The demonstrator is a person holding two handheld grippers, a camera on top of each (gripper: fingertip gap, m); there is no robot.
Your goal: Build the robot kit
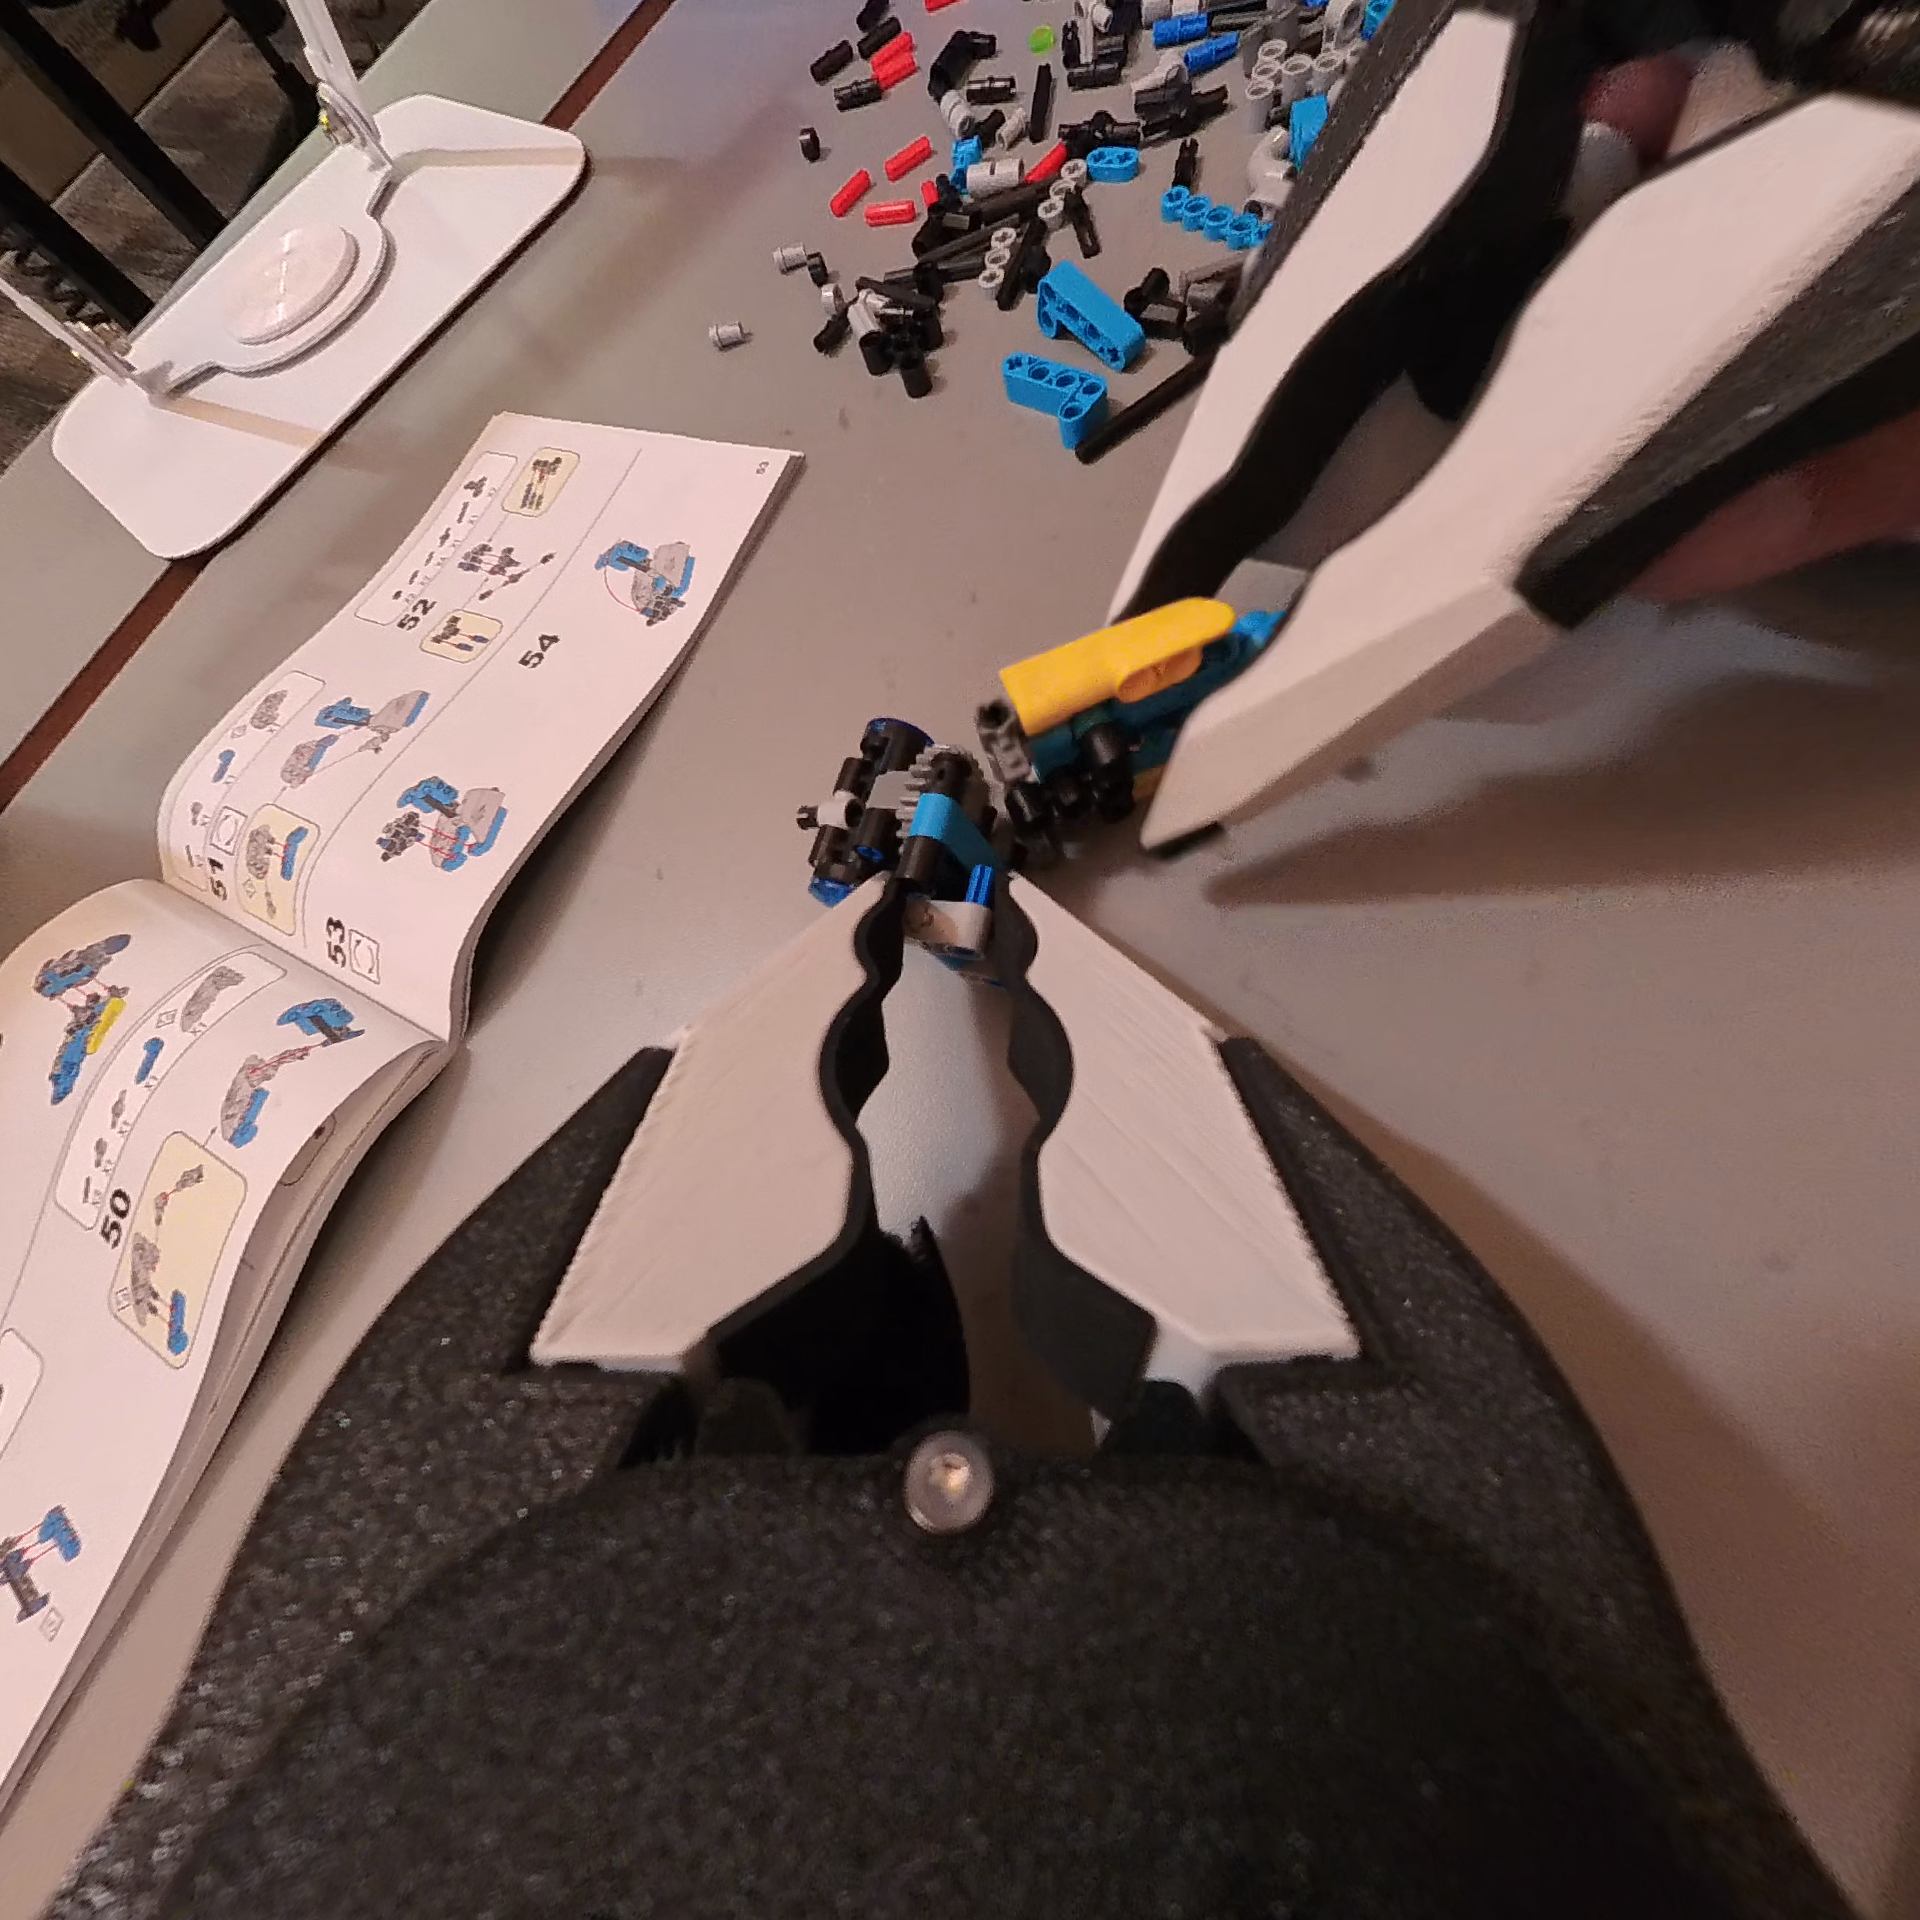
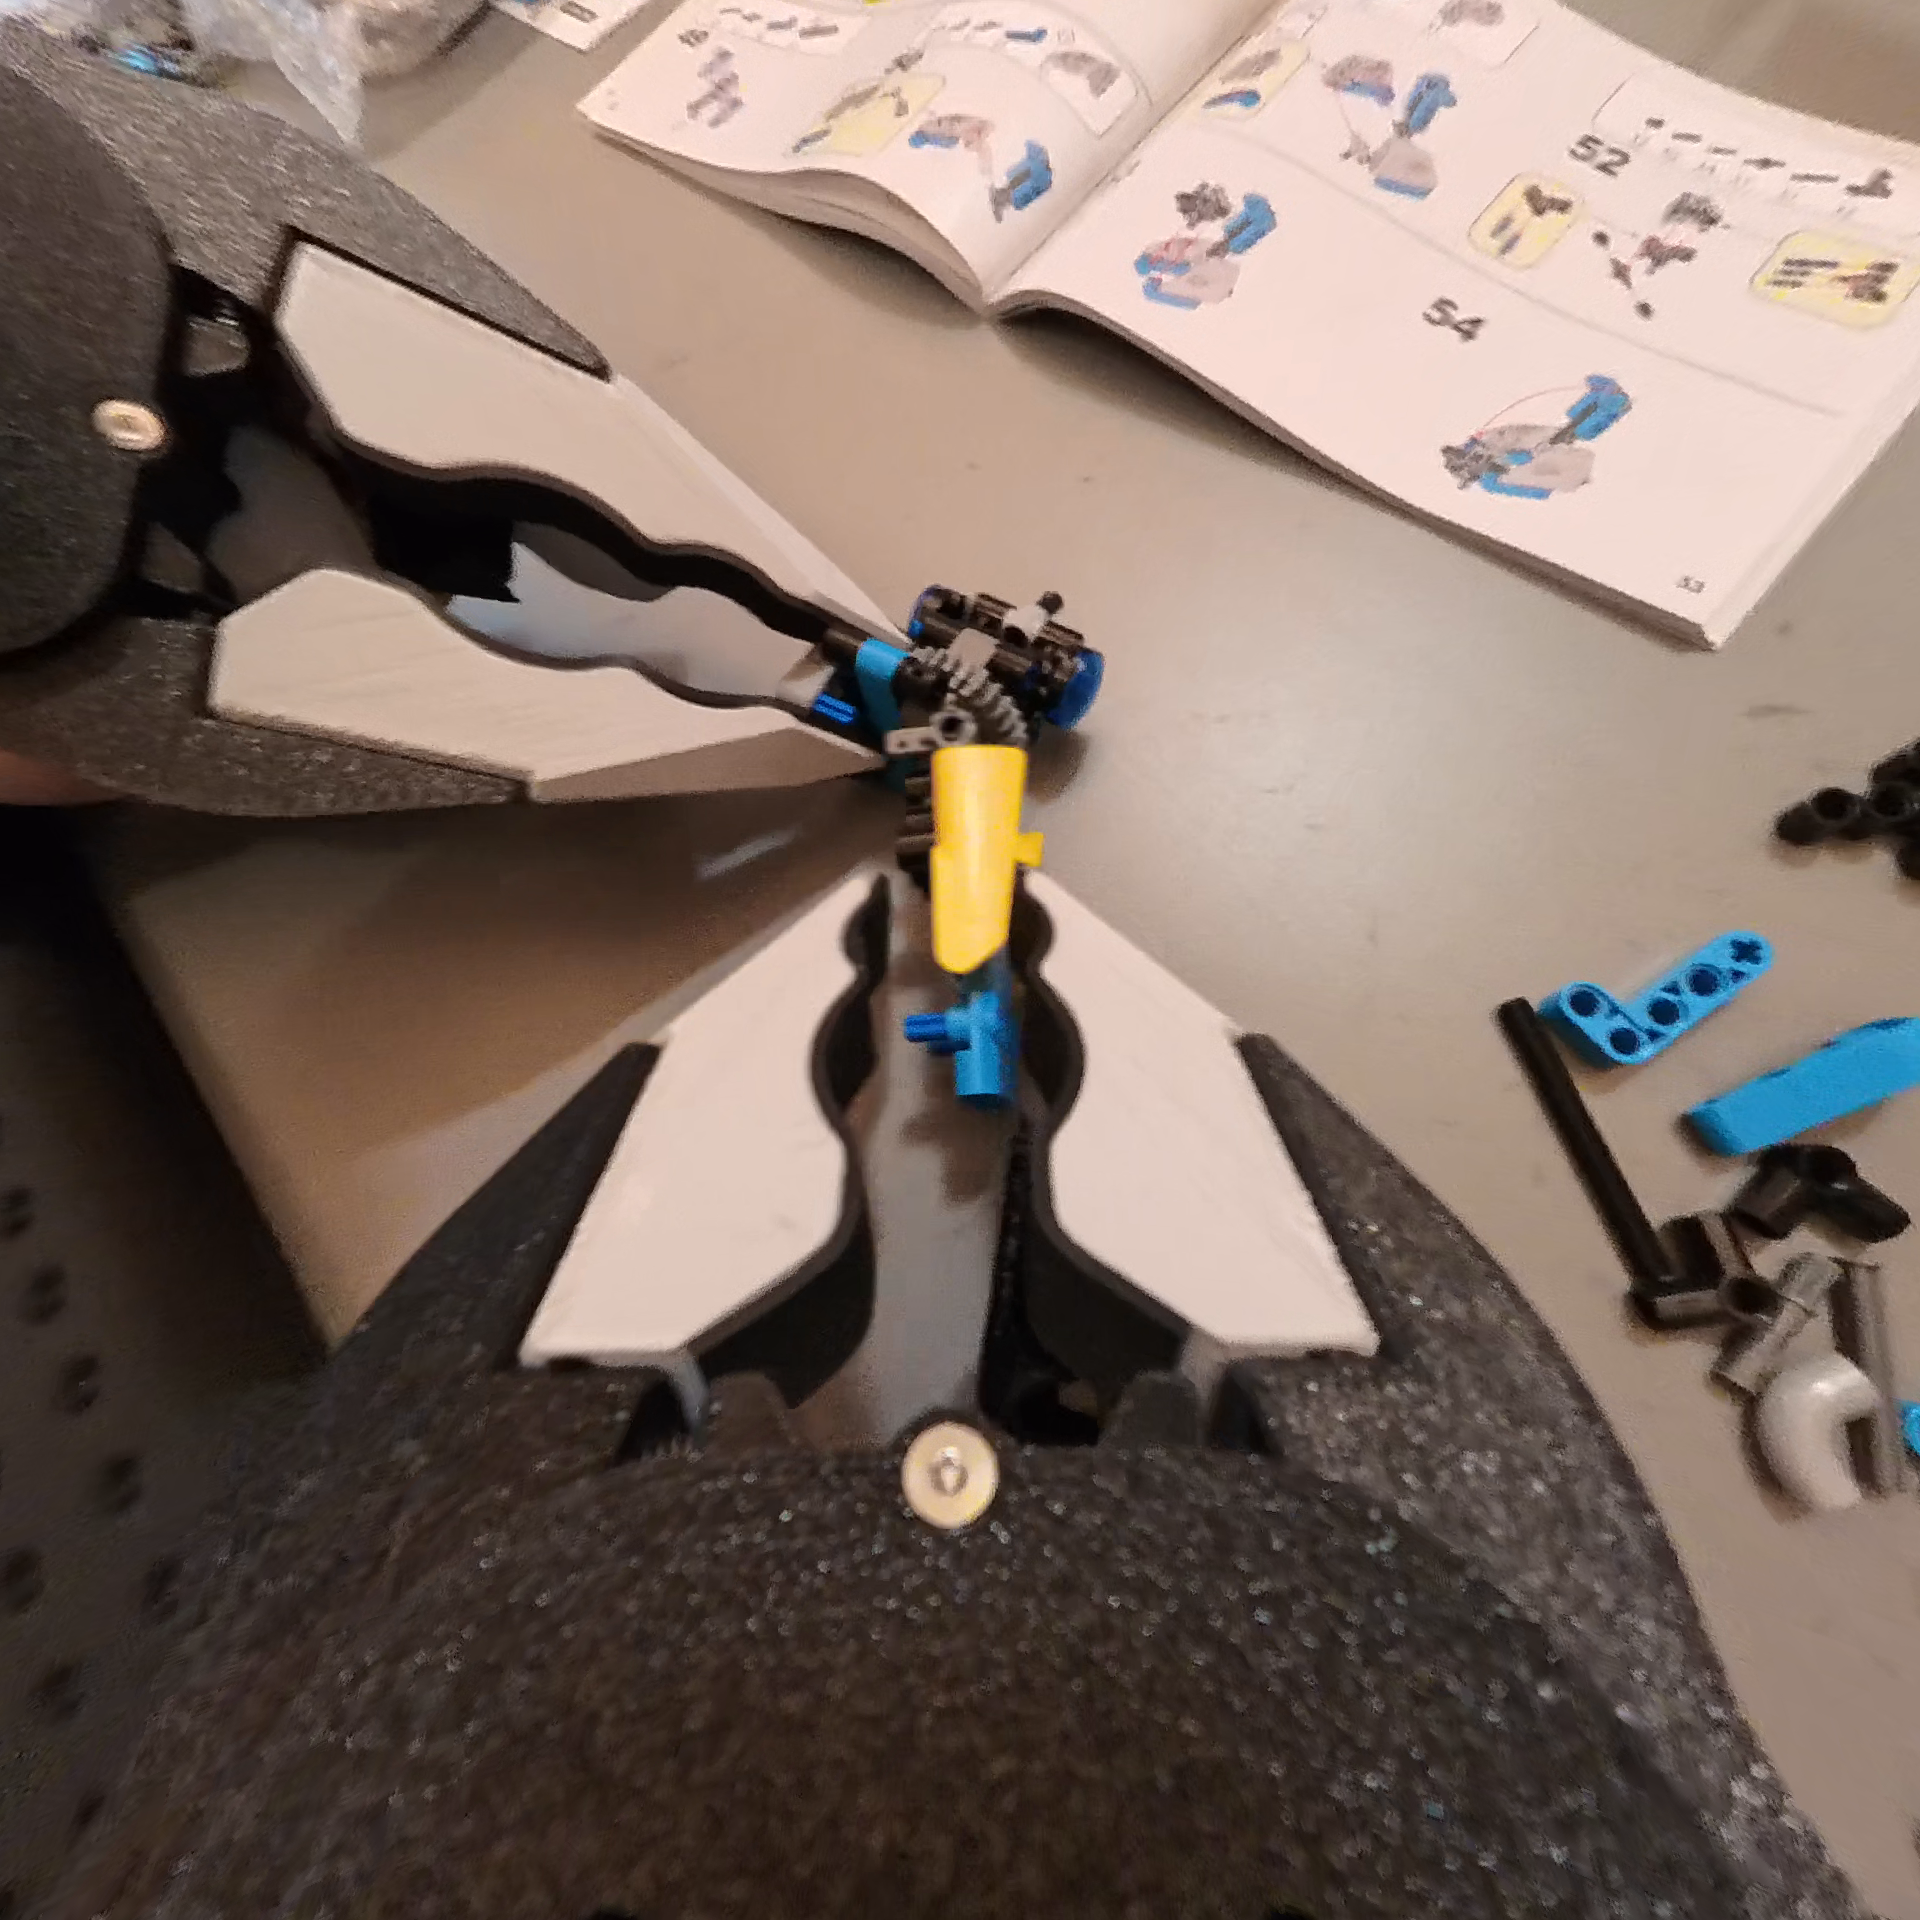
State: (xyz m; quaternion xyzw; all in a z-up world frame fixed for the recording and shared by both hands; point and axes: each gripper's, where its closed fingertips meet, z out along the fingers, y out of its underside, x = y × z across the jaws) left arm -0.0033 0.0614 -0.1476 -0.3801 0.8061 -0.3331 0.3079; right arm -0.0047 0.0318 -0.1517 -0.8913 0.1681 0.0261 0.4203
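My left gripper is shut on a small black and blue toy-brick assembly with a grey gear, held just above the grey table. My right gripper is shut on a yellow and teal assembly with a blue connector between its fingers. The two assemblies meet end to end, with black pins at the joint. In the left wrist view the right gripper comes in from the upper right with the yellow piece. In the right wrist view the left gripper comes in from the left with the black and blue assembly.
An open instruction booklet lies left of the grippers; it also shows in the right wrist view. A pile of loose black, blue, red and grey parts lies farther back. A white stand base sits at the table's far left edge. A blue angled beam and a black axle lie to the right. Both grippers' tips are close together, under 4 cm apart. It is some 10 cm from my right tips to the black axle. Look for it in the left wrist view too.
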